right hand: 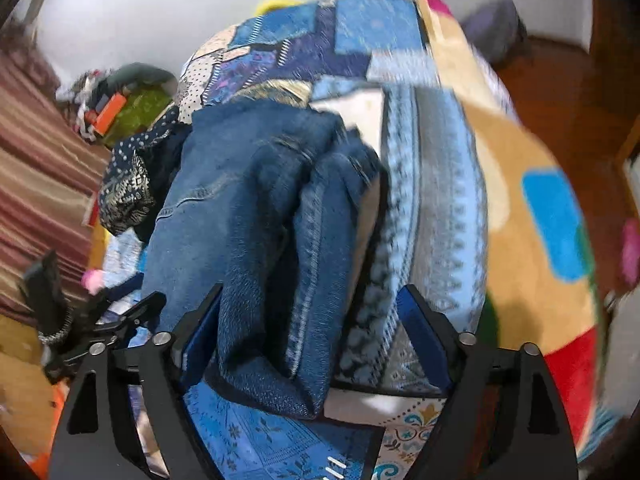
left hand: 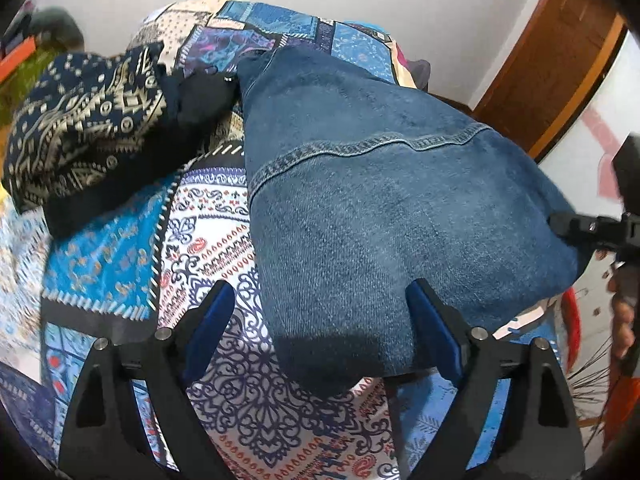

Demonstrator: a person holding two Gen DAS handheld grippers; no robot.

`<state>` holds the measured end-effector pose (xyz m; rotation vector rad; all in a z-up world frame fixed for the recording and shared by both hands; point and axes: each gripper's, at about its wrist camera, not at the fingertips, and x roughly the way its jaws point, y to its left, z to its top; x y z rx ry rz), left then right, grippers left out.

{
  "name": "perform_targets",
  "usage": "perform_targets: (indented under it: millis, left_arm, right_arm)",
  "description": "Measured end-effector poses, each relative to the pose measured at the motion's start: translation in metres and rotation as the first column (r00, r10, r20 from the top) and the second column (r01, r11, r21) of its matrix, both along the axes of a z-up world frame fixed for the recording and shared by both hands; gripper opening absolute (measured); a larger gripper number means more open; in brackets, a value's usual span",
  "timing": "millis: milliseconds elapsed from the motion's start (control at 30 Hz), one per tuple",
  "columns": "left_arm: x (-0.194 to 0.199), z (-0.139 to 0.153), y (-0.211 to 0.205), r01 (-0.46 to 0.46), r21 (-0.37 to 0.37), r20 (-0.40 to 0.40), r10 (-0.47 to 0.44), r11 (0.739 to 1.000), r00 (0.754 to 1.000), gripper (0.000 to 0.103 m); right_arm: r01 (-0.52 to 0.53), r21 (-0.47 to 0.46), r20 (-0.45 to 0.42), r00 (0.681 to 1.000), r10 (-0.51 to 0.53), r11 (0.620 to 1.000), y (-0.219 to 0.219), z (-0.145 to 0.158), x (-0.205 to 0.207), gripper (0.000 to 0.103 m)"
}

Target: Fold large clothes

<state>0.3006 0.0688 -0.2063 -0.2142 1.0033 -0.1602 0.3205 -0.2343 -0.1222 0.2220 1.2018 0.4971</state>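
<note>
Jeans (left hand: 380,208) lie part-folded on the bed (left hand: 224,240), mid fold. My left gripper (left hand: 320,320) and right gripper (right hand: 308,320) both gape, holding nothing. Next I'd pinch near edge w/ both, fold far.

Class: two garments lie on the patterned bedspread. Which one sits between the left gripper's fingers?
The blue denim garment. Its near edge reaches between the left gripper fingers; the dark navy printed garment lies farther off to the left.
</note>
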Motion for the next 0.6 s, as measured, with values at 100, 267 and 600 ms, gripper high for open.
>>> perform_targets:
  millis: [100, 267, 600]
  left_arm:
    - [0.001, 0.003, 0.001, 0.002, -0.003, -0.012, -0.002, 1.000, 1.000, 0.088]
    - [0.010, 0.019, 0.001, 0.022, 0.055, 0.004, -0.022, 0.998, 1.000, 0.088]
    - [0.058, 0.014, 0.033, -0.022, -0.036, -0.036, 0.021, 0.999, 0.999, 0.088]
  right_arm:
    - [0.004, 0.063, -0.063, 0.998, 0.000, 0.998, -0.008, -0.008, 0.003, 0.087]
    - [-0.030, 0.042, -0.051, 0.998, 0.032, 0.999, -0.002, 0.001, 0.010, 0.088]
    - [-0.047, 0.021, -0.083, 0.995, 0.048, 0.999, 0.018, -0.007, 0.054, 0.088]
